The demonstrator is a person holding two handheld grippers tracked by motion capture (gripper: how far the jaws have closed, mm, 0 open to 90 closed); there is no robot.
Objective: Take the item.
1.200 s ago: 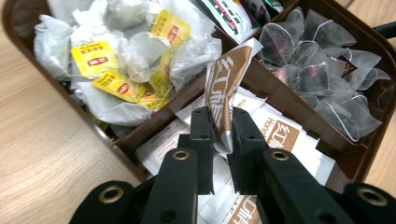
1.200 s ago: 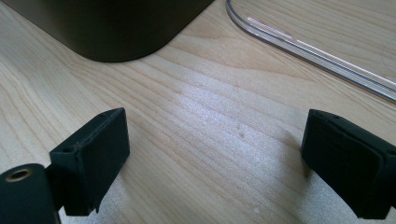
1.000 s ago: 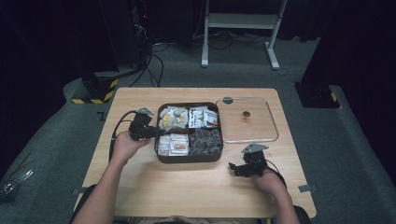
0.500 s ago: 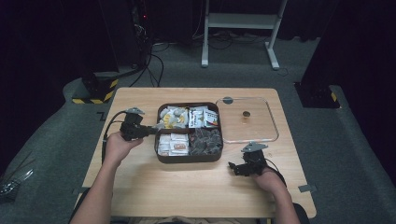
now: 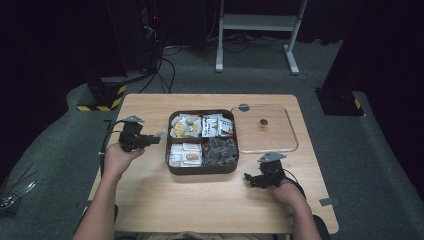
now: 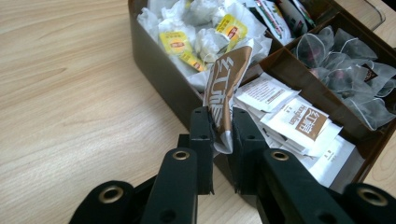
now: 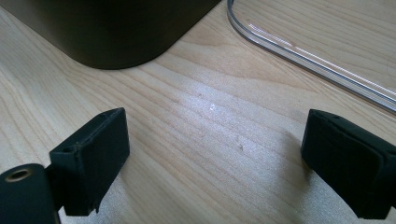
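A: At the left of the high view, the left gripper is beside the brown box, and its jaws are pressed on a brown and white sachet. Where is this sachet exactly?

B: In the left gripper view it is in the middle of the frame, standing up from between the two black jaws. Its lower end is pinched, and its upper end leans a little to the right, over the left wall of the box. It is lifted above the other sachets.

A: What is in the box?

B: Four compartments. In the left gripper view the white sachets lie at the centre right, the yellow-tagged tea bags are at the top, and the dark mesh bags at the upper right.

A: And the right gripper?

B: In the high view it is at the lower right, low over the wooden table, just beside the near right corner of the box. In the right gripper view its jaws are spread wide, one at each lower corner of the frame, with bare wood between them.

A: The clear lid?

B: It lies flat on the table, right of the box
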